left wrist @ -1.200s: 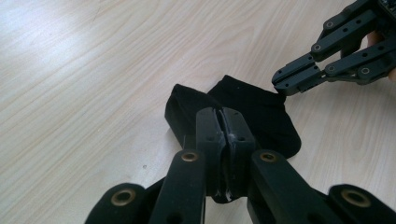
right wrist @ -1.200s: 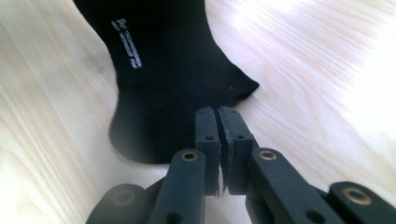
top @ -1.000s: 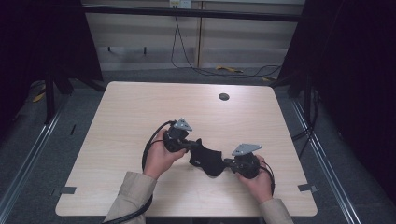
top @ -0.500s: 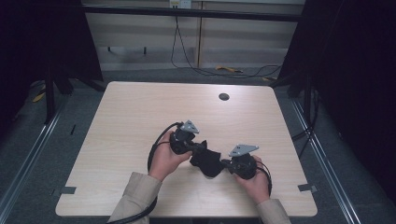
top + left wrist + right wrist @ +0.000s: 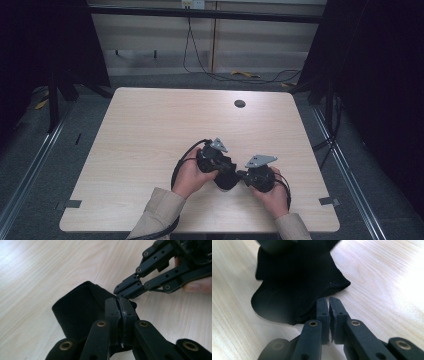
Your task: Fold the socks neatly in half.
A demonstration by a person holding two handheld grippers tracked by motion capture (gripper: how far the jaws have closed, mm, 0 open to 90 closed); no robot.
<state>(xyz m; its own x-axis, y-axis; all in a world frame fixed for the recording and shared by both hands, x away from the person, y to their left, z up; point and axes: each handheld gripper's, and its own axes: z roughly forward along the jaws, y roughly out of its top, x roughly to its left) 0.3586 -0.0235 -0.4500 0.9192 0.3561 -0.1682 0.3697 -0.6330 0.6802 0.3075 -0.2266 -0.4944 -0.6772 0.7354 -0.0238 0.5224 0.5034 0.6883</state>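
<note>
Holding 2 grippers close together near the front edge of the table point(image 5: 150, 125), we have a black cloth point(image 5: 77, 312) lying bunched between them on the wood. Our left gripper point(image 5: 119, 305) is clenched on the cloth's edge. Our right gripper point(image 5: 329, 305) pinches another edge, jaws nearly together.

One camera looks down from high above the surface point(image 5: 150, 130). Two ride close by the black cloth point(image 5: 77, 312), which all three see.
</note>
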